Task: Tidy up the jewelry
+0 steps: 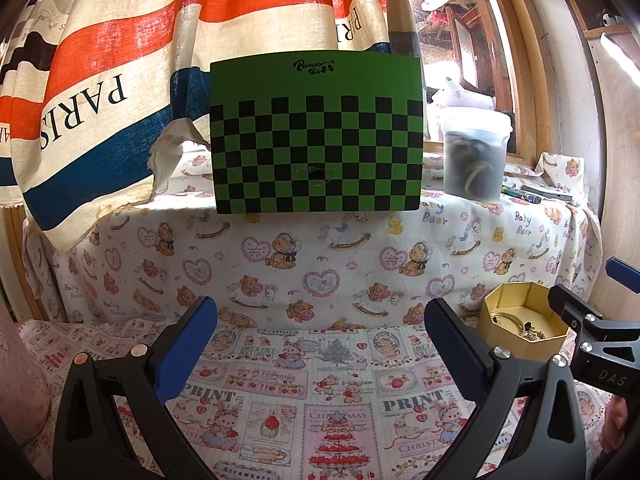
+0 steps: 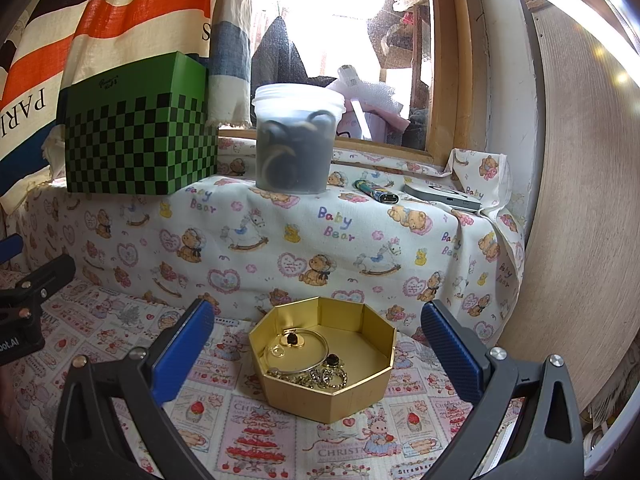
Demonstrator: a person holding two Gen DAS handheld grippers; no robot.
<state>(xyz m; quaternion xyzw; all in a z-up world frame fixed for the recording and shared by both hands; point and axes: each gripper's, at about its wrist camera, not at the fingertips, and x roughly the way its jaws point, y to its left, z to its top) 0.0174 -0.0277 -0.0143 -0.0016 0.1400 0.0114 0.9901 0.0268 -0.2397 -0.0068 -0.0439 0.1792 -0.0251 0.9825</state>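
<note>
Both grippers' blue fingers are spread apart and empty: the left gripper over bare printed cloth, the right gripper framing the gold octagonal box. Only the right view shows its contents clearly: a bangle, rings and chain on the box floor.
</note>
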